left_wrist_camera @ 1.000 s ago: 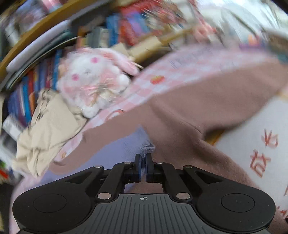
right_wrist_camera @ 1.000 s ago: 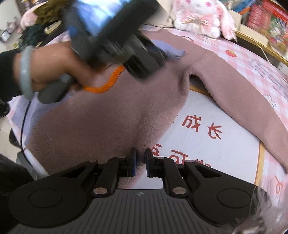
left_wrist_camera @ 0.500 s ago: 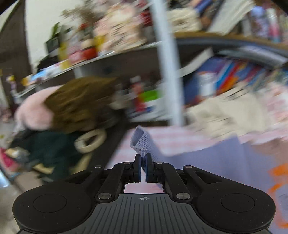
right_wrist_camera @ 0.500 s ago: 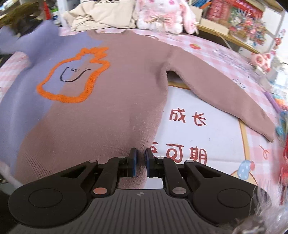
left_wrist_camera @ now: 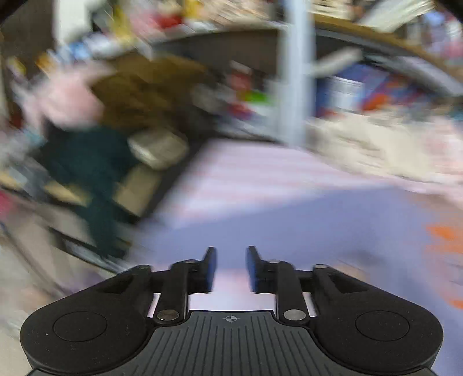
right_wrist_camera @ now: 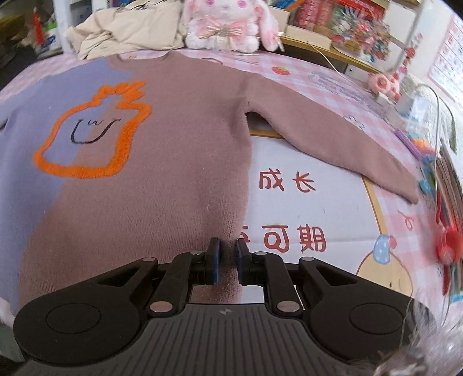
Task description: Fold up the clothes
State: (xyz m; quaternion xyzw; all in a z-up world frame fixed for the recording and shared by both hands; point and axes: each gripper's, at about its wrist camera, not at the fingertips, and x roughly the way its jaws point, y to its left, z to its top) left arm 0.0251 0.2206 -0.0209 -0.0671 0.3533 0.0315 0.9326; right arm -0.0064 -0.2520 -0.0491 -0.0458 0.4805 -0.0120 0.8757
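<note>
A brown and lilac sweater (right_wrist_camera: pixel 173 162) with an orange outlined face lies spread flat on the table, front up, its brown sleeve (right_wrist_camera: pixel 332 138) stretched to the right. My right gripper (right_wrist_camera: pixel 227 248) sits at the sweater's bottom hem with its jaws slightly apart around the hem edge; whether they pinch it I cannot tell. In the blurred left wrist view my left gripper (left_wrist_camera: pixel 230 260) is open and empty above the lilac part of the sweater (left_wrist_camera: pixel 303 225).
A pink-checked tablecloth (right_wrist_camera: pixel 332 81) with a white printed panel (right_wrist_camera: pixel 303 202) covers the table. A plush bunny (right_wrist_camera: pixel 228 23) and a beige garment pile (right_wrist_camera: pixel 130 29) sit at the far edge. Toys and clutter (right_wrist_camera: pixel 428 162) line the right edge. Shelves stand behind.
My left gripper has opened and let go of the lilac sleeve cuff. The sweater now lies fully spread. My right gripper's jaws have parted slightly at the hem.
</note>
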